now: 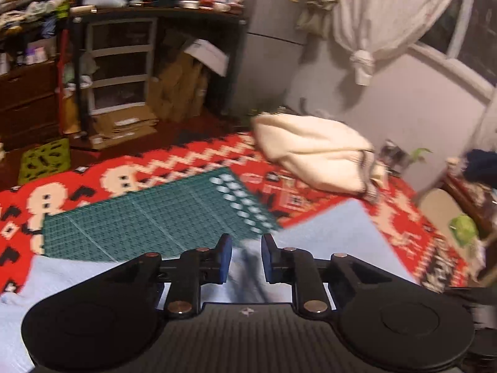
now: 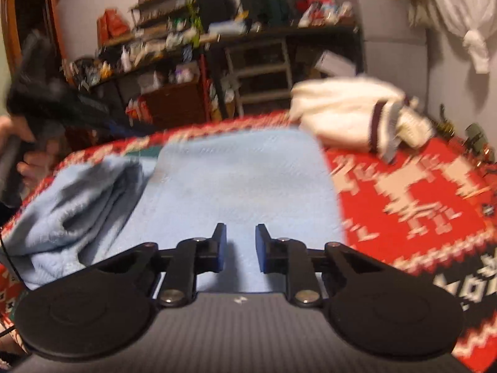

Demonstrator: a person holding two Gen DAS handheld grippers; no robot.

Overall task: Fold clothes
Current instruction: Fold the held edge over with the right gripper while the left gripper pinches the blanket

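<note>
**Blue cloth spread under both tongs**

Pale blue cloth [image 2: 236,174] lies on the red patterned blanket [image 2: 403,205], partly covering a green cutting mat [image 1: 149,214]. Left tongs [image 1: 246,250] and right tongs [image 2: 240,237] stand apart, empty, above it. Cream sweater [image 1: 313,152] sits beyond.

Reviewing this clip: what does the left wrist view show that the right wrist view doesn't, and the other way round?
Only the left wrist view shows the green cutting mat lying fully exposed on the red patterned blanket, plus the window frame at right. Only the right wrist view shows the bunched-up part of the light blue garment at left, and a dark stripe on the cream sweater. Both show the light blue garment beneath an open gripper, left gripper and right gripper, the cream sweater behind, and cluttered shelves.
</note>
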